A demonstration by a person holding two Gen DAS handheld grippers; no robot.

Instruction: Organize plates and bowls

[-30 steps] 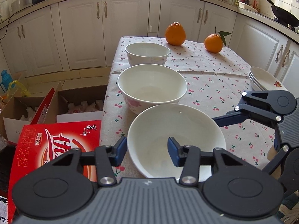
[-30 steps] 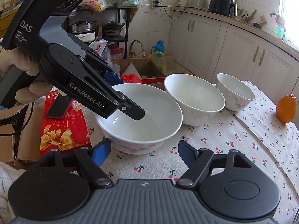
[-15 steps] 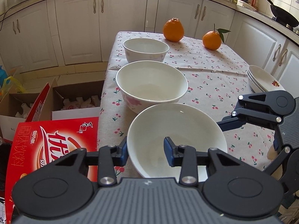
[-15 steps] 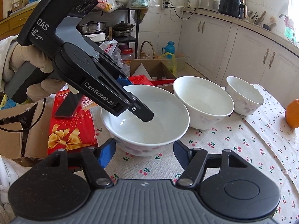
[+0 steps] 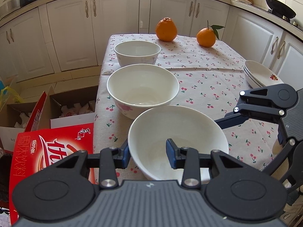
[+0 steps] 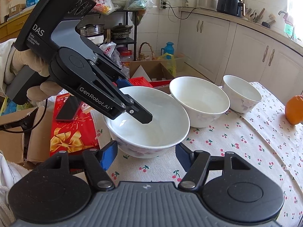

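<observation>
Left tool (image 5: 148,154) straddled nearest bowl's (image 5: 178,132) rim at counter's (image 5: 208,87) near-left corner, fingers apart, not yet clamped; right tool (image 6: 146,156) open too.

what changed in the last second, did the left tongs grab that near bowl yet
The left tongs narrowed astride the near bowl's rim, one finger inside, one outside, with a gap left. The right tongs stayed open beside it. Bowls, plates and oranges stayed put.
</observation>
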